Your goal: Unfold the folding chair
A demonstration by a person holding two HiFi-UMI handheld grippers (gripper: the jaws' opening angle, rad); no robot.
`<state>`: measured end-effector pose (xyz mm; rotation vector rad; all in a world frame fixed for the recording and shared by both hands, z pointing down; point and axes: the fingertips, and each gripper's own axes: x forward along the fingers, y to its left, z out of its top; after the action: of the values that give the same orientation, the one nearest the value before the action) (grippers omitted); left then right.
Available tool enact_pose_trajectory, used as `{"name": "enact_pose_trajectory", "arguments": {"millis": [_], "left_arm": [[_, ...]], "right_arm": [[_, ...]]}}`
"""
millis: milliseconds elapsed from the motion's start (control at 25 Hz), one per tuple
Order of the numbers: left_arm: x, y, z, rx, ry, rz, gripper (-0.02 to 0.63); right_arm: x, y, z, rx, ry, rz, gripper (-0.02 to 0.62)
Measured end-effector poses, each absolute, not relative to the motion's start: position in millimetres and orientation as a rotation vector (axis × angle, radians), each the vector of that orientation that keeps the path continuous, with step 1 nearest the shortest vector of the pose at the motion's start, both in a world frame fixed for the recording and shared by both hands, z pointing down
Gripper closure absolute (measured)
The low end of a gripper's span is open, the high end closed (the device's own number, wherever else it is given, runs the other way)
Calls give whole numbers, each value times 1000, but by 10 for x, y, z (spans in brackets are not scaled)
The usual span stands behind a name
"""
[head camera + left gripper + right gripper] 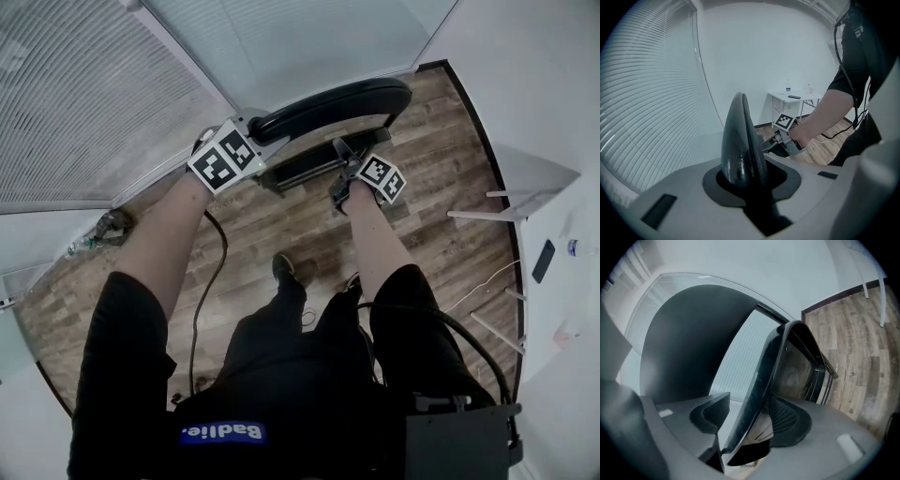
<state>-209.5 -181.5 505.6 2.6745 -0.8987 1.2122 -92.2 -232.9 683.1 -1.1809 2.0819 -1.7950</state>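
1. The folding chair [328, 108] stands folded on the wooden floor [441, 150], next to the window blinds [75, 94] and just ahead of both pairs of jaws.
2. The left gripper [745, 176] has its jaws narrow and clamped on the chair's black top rail [740, 136], which rises from between them.
3. The right gripper [747, 423] has its jaws fairly wide. A dark edge [761, 376] of the chair slants between them (one pad stands clear of it, with blinds showing through the gap; the other lies close behind).
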Motion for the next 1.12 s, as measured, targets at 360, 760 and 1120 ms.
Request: {"name": "enact_pose_trajectory", "arguments": {"millis": [360,760,1120], "left_arm": [[-2095,-1811,5034,2688,-906,1212,518],[-2081,-1792,5042,2695,-909,1214,518],[-2086,-1797,5053,2695,-897,1201,518]], "right_arm": [[-948,-2368,6994,-1222,1967,-1862,369],[-965,-2374,6956,-1172,1987,-1813,463],[-850,-2223,6955,-1131,2004,-1780,472]]}}
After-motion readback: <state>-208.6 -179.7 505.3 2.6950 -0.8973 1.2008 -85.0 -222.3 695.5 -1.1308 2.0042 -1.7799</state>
